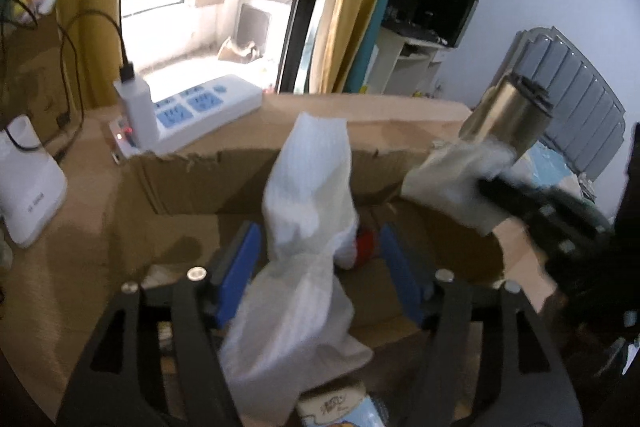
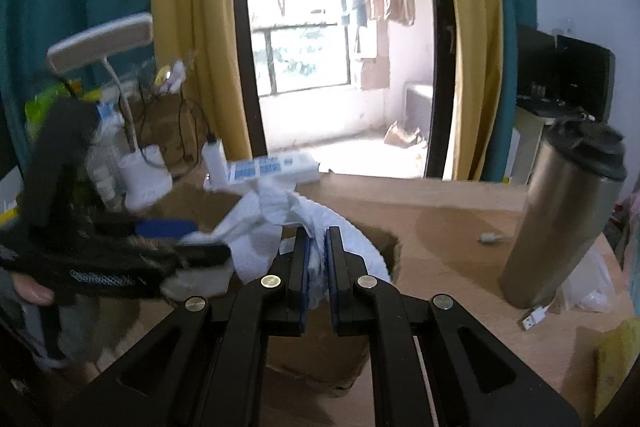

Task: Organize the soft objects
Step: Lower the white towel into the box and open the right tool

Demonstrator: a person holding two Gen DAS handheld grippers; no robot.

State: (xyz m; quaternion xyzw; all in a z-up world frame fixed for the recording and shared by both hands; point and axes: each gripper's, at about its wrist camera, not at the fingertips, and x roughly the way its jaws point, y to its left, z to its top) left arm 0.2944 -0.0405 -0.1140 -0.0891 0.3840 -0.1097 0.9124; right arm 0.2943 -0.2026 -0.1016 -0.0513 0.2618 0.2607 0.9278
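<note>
No legible text (lamp base [image 1: 30, 195] blurred)

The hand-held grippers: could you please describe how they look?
Both the left hand-held gripper and the right hand-held gripper have black cut-out linkage arms, round silver pivot pins and blue pads on the fingers. The right wrist view shows pale lettering on the left one's body.

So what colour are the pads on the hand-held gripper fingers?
Blue pads, clearest in the left wrist view.
</note>
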